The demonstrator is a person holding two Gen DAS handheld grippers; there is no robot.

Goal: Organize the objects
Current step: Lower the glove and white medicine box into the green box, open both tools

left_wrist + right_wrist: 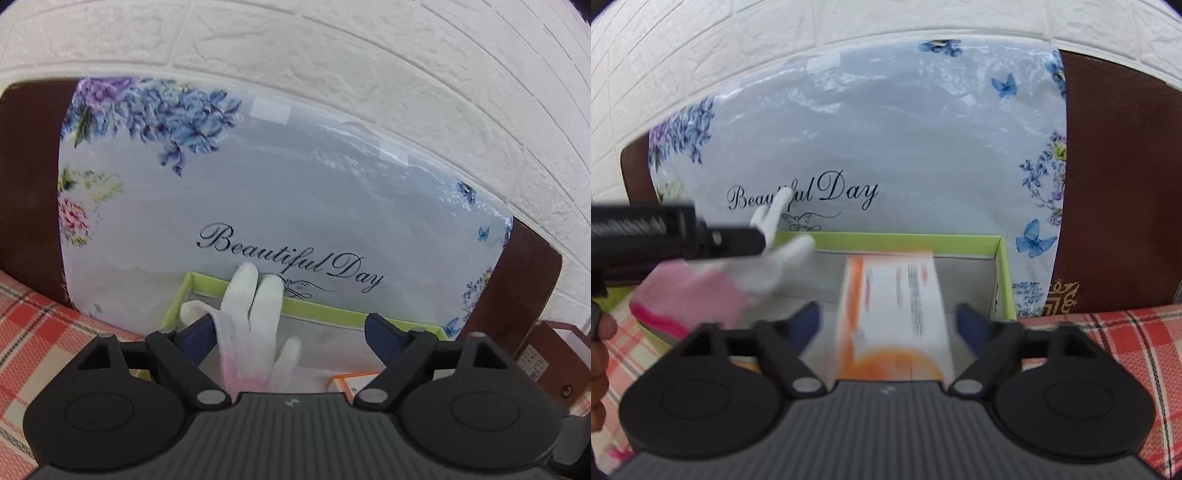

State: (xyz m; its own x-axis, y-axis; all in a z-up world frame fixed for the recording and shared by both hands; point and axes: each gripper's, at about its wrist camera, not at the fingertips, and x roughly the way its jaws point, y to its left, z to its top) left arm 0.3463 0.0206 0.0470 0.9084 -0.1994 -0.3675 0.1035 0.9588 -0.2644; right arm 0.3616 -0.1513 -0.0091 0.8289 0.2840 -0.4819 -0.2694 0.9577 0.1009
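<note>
While both grippers stand wide, holding nothing, the left gripper (291,332) has a white glove (251,314) (pink cuff) at eleven o'clock in the green tray (325,312); right gripper (888,321) frames the orange box (897,306) at twelve.

Both wrist views close, facing wall, sharing green tray (325,314) and pillow (886,147)

Orange-and-white carton (894,314) smeared by motion blur, print unreadable, near end hidden behind the right gripper (888,325) body; in the left wrist view only its corner (354,380) showing; white glove (251,325) cuff hidden below the left gripper (288,334); green tray (1003,280) floor mostly covered.
</note>
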